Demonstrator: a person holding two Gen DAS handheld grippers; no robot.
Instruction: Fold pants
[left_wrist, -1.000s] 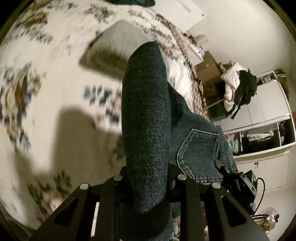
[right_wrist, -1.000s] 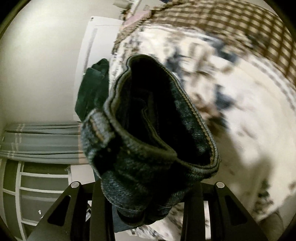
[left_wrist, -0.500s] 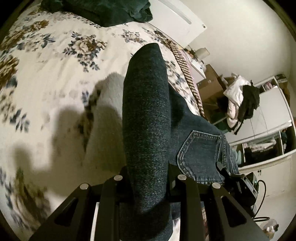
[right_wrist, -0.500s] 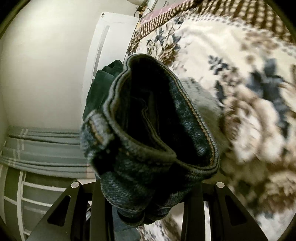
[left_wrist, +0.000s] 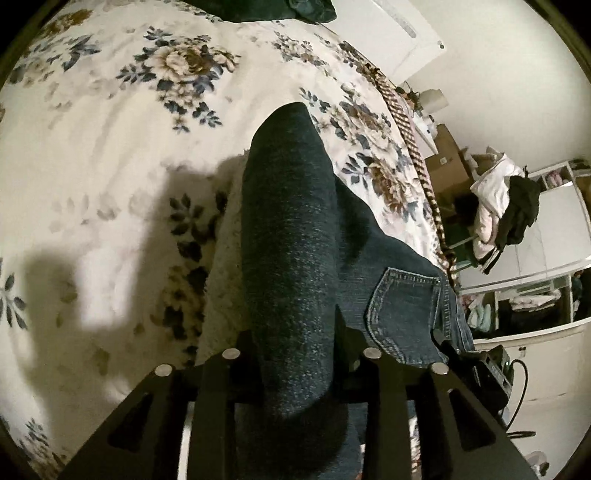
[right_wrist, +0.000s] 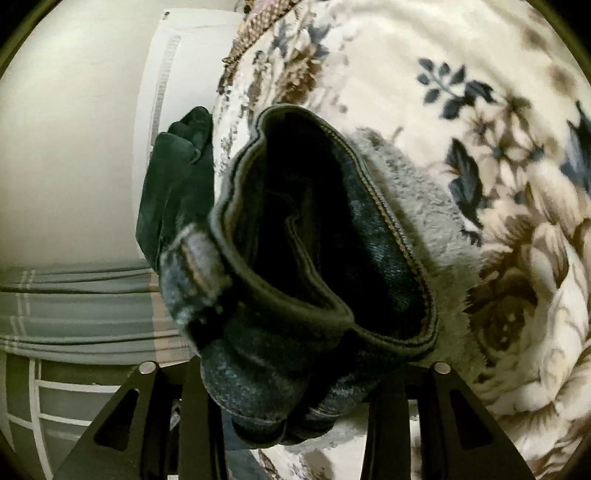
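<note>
Denim fills both views: the dark blue jeans (left_wrist: 291, 258) hang bunched between the fingers of the left gripper (left_wrist: 297, 354), and their thick waistband sits between the fingers of the right gripper (right_wrist: 291, 369). Both sets of jaws have just been opening, yet the cloth is still lodged between the fingers, so we read both as holding it. We judge the jeans heavy, stiff at seams and waistband, floppy in the legs; the waistband corners and the hems look like the firmest places to hold. Under them lies the bed with its cream floral bedspread (left_wrist: 110, 129) and a grey fleecy blanket (right_wrist: 424, 206). Farther off, dark green clothing (right_wrist: 173, 192) lies near the pale wall.
</note>
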